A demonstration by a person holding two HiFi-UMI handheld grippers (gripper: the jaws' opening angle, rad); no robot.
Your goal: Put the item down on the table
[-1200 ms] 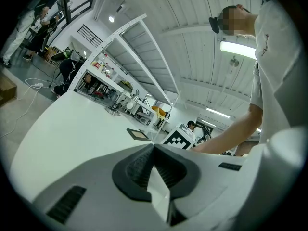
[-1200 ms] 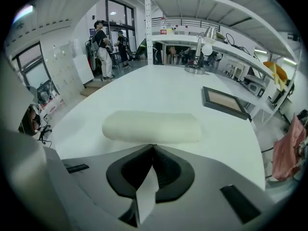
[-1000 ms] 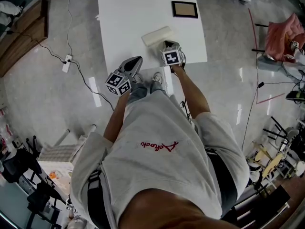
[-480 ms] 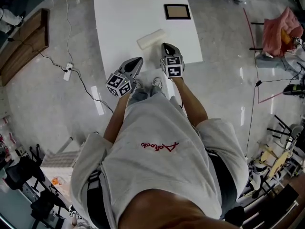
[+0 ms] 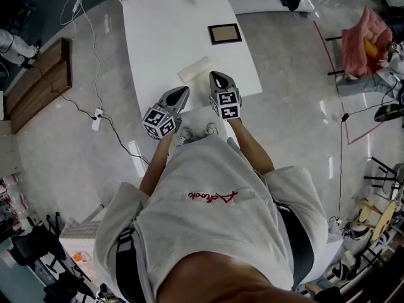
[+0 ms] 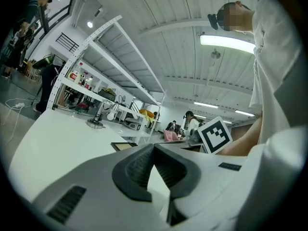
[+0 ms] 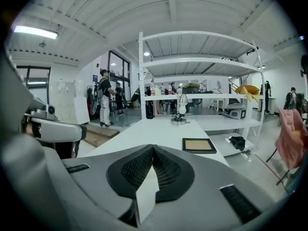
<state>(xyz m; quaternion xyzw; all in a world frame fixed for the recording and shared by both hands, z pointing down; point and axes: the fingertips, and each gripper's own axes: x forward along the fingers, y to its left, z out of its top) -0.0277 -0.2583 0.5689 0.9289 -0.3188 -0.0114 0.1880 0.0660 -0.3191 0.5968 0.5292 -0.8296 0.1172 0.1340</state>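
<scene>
The cream rectangular pad lies flat on the long white table, apparently delivered; left gripper and right gripper hover near it, jaws together, empty.

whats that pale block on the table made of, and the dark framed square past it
Pale block: probably soft foam or folded cloth, matte cream with rounded edges; the look leaves it open. Framed square: dark matte rim, maybe wood or plastic, around a flat tan panel like cork or card.
</scene>
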